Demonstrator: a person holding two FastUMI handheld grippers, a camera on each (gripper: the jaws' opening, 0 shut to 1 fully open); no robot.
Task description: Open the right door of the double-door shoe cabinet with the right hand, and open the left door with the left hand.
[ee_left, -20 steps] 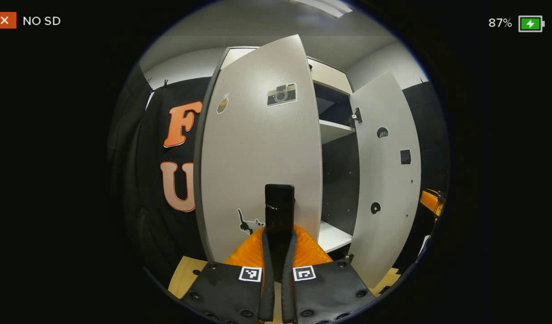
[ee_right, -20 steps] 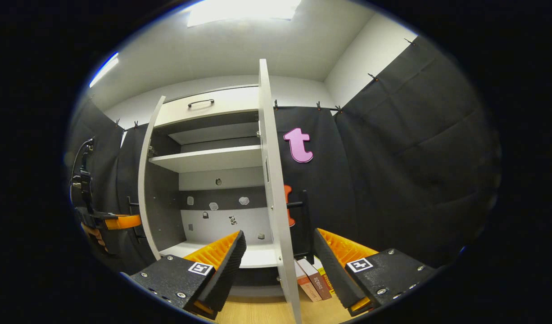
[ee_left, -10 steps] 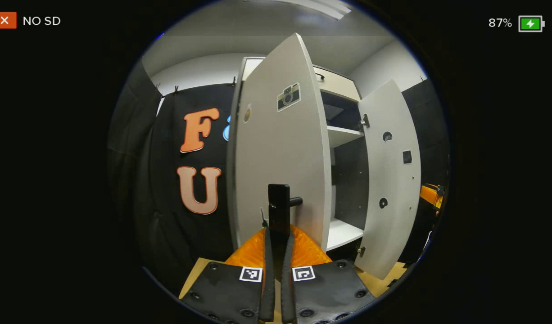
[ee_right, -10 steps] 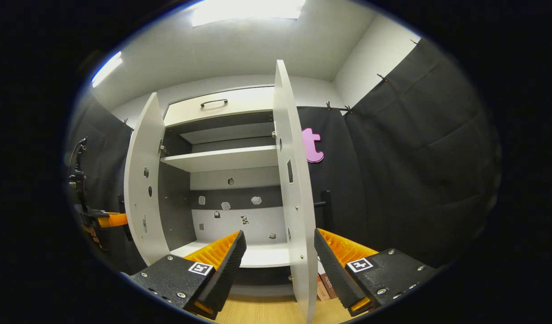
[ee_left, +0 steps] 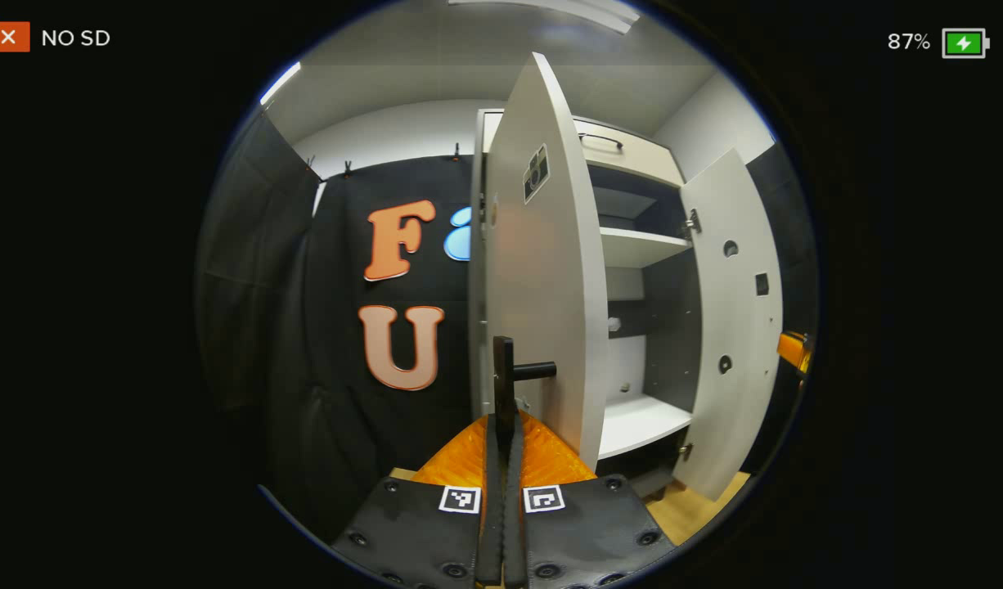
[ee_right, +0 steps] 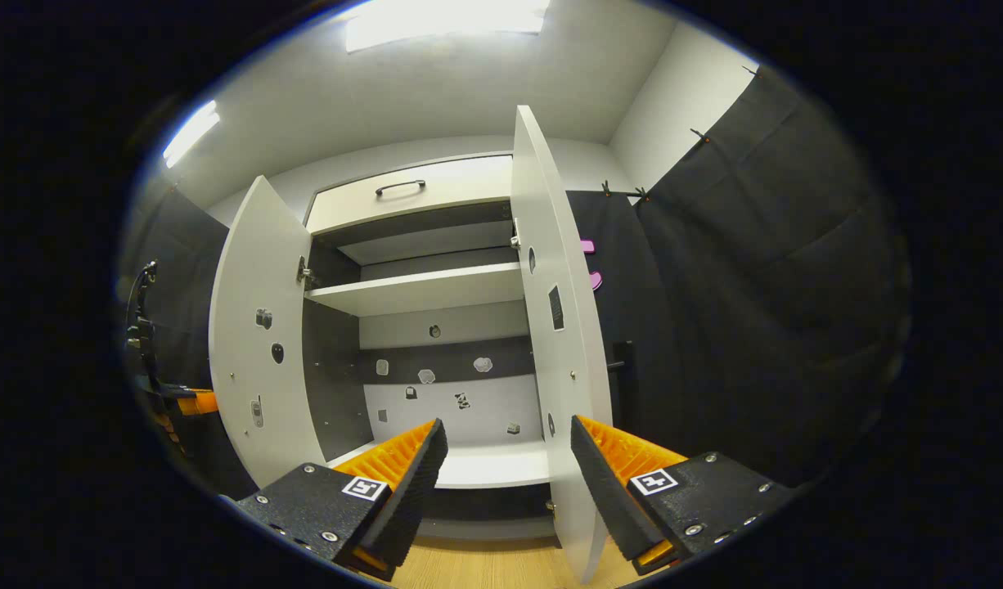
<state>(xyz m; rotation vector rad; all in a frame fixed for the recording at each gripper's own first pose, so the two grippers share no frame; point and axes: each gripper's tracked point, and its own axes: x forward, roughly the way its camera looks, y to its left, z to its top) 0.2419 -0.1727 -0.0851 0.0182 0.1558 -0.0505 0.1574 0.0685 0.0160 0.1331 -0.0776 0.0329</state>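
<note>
Left tool [ee_left: 501, 458]: fingers pressed together on the dark bar handle [ee_left: 505, 376] of the left door [ee_left: 542, 270]; seen far off in the right gripper view at the left edge, beside that door.
Left door: swung well out from the shoe cabinet [ee_right: 420, 245], seen nearly edge-on in the left gripper view; in the right gripper view its inner face [ee_right: 260, 327] shows.
Handling, doors: rigid flat panels on side hinges; judged light and free-swinging, moving only along an arc. The best hold is the bar handle near the free edge, far from the hinge.
Cabinet interior: open, with a shelf [ee_right: 420, 290] across the upper part and a pale floor board below.
Right door [ee_right: 563, 327]: swung out, standing between the fingers of the right tool without visible contact; its handle [ee_right: 624, 368] shows just behind its edge.
Right tool [ee_right: 505, 474]: fingers spread wide apart, gripping nothing, levelled at the cabinet opening from low down.
Pose, left hand: tool aligned along the handle's grip, pointing at the door's outer face.
</note>
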